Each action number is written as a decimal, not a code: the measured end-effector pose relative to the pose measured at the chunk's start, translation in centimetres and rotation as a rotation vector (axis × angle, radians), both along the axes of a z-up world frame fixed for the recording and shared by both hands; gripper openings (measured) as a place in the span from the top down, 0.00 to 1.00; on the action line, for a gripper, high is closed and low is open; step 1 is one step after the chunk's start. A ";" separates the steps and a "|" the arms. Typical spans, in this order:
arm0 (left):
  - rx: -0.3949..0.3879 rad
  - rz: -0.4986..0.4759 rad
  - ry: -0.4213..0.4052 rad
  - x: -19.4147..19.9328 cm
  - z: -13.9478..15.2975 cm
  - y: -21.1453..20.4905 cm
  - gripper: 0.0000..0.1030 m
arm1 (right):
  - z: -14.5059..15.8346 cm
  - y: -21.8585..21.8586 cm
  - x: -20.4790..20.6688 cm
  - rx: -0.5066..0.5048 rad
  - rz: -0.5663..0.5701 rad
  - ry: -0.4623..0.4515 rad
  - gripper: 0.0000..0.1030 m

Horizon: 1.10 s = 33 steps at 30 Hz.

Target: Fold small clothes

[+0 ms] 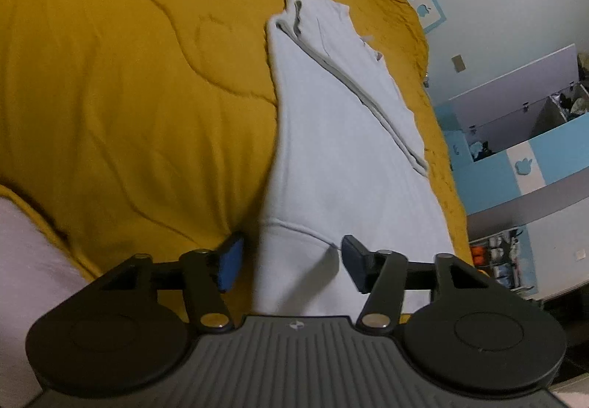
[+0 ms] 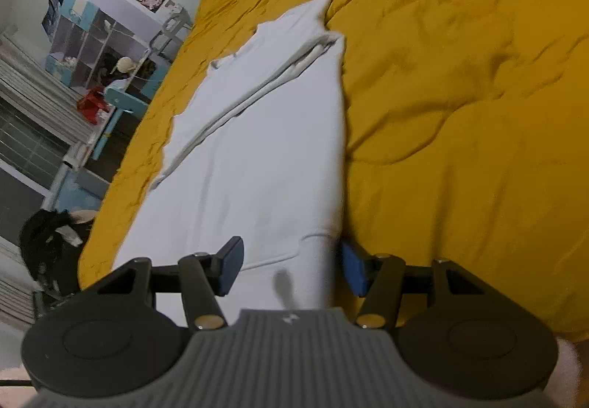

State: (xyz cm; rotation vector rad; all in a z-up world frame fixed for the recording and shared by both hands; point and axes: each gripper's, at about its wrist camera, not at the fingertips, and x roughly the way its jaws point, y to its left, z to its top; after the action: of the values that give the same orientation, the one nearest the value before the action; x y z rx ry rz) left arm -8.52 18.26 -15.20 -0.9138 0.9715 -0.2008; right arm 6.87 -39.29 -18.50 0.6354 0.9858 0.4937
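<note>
A white garment (image 1: pixel 331 150) lies folded lengthwise on a mustard-yellow quilt (image 1: pixel 129 95), with a narrower folded strip along its far side. In the left wrist view my left gripper (image 1: pixel 292 260) stands open over the garment's near hemmed corner, one blue pad on the quilt side and the other above the cloth, neither pressing. The right wrist view shows the same garment (image 2: pixel 265 150) on the quilt (image 2: pixel 460 95). My right gripper (image 2: pixel 291 264) is open too. The other near corner lies between its pads without being pinched.
The bed's edge runs close beside the garment. Beyond it stand blue-and-white cabinets (image 1: pixel 533 150), an open shelf unit (image 2: pixel 92 47) and a window with blinds (image 2: pixel 29 106). A dark heap (image 2: pixel 48 242) lies on the floor. Pale fabric (image 1: pixel 25 260) shows at the near left.
</note>
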 end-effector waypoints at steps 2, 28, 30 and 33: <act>0.015 -0.008 -0.008 0.4 -0.2 -0.8 0.23 | -0.4 0.0 0.0 0.016 -0.010 0.007 0.46; -0.128 0.048 -0.075 -0.1 1.1 -1.2 0.93 | 0.0 -0.1 0.0 0.054 -0.013 0.060 0.96; -0.107 0.047 -0.086 0.0 1.7 -1.4 0.93 | 0.2 -0.2 0.1 0.063 -0.017 0.058 0.96; -0.157 0.063 -0.110 0.3 2.0 -1.3 0.93 | 0.5 -0.5 0.0 0.103 -0.032 0.059 0.97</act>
State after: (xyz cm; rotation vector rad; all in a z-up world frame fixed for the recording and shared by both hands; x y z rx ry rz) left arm -8.20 16.95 -13.23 -1.0650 0.8321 -0.2738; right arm 6.82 -39.79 -17.97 0.7609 1.0093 0.5016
